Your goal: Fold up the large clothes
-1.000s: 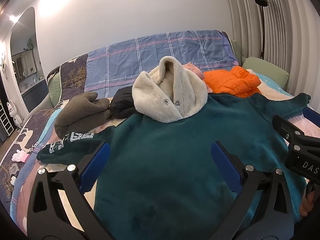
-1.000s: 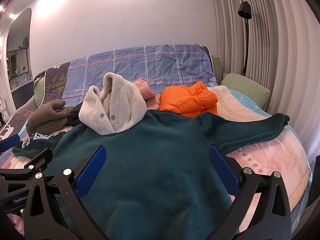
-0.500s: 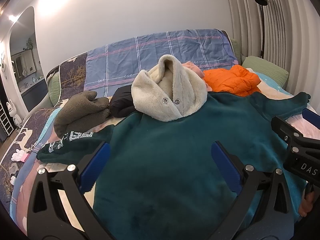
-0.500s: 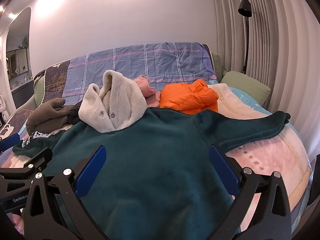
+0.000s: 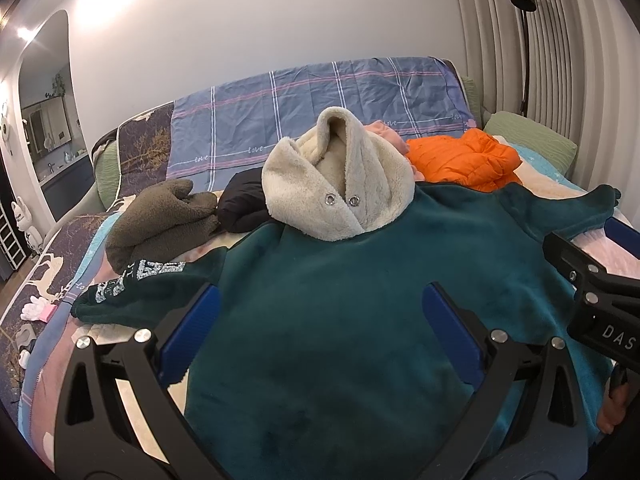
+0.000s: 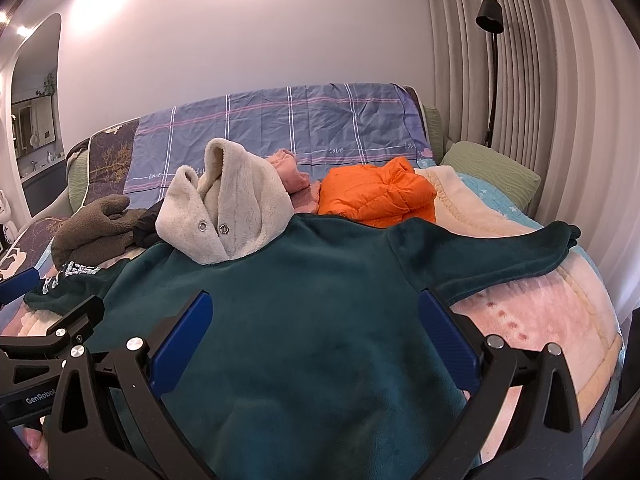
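Observation:
A large dark green fleece hoodie (image 5: 352, 280) (image 6: 304, 288) lies spread flat on the bed, back up, both sleeves stretched out sideways. Its cream fluffy hood (image 5: 340, 188) (image 6: 228, 212) stands bunched at the far end. The left sleeve (image 5: 136, 288) carries white lettering; the right sleeve (image 6: 488, 256) reaches toward the curtain side. My left gripper (image 5: 320, 320) hovers open above the hoodie's lower left body. My right gripper (image 6: 316, 324) hovers open above the lower right body. Neither holds cloth.
An orange puffer jacket (image 6: 376, 192), a pink garment (image 6: 288, 172), a black garment (image 5: 244, 204) and an olive fleece (image 5: 160, 216) lie at the bed's head by a purple checked sheet (image 5: 320, 108). A green pillow (image 6: 492, 176) and a floor lamp (image 6: 490, 16) stand right.
Both grippers drifted slightly back and down over the hoodie; the scene appears a touch higher in each view. Jaws stayed open and the hoodie has not moved.

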The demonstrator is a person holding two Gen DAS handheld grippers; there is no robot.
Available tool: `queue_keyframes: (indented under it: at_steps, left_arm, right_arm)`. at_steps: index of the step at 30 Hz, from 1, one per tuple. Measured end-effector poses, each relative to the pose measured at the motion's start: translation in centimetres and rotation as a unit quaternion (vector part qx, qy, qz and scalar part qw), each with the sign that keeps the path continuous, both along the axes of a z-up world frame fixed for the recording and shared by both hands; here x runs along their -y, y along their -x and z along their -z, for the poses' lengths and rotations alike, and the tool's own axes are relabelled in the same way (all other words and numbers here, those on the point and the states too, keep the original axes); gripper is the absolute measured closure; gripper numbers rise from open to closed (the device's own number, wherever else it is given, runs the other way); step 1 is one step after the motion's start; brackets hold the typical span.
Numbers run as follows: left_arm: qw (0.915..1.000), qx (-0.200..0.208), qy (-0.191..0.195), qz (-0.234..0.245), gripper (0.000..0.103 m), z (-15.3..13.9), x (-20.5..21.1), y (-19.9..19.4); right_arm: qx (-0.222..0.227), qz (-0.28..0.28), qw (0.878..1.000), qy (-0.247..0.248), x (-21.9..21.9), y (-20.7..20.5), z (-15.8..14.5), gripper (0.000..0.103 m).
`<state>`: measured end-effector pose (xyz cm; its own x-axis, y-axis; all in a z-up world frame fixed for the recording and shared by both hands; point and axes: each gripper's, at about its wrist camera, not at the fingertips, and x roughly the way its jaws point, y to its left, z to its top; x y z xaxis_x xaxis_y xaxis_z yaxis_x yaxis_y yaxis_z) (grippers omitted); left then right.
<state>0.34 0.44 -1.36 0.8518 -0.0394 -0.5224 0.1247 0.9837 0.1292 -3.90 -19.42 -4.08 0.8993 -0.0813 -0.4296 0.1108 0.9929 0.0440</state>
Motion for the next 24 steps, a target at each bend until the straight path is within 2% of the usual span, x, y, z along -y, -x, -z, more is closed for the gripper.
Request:
queue_keyframes:
  at_steps: [15, 22, 24]
  left_arm:
    - [0.9999, -0.006, 0.009, -0.001, 0.002, 0.6, -0.4, -0.3]
    - [0.9997, -0.022, 0.01, -0.006, 0.002, 1.2, -0.9, -0.6]
    - [0.9995, -0.029, 0.012, -0.006, 0.002, 1.5, -1.0, -0.7]
  right_arm:
    - [-0.016, 0.003, 1.0, 0.003, 0.1, -0.1, 0.6, 0.001]
    - [-0.108, 0.01, 0.994, -0.028, 0.9, -1.8, 2.7, 0.001]
    - [-0.131, 0.018, 0.991, -0.023, 1.1, -2.1, 3.2, 0.001]
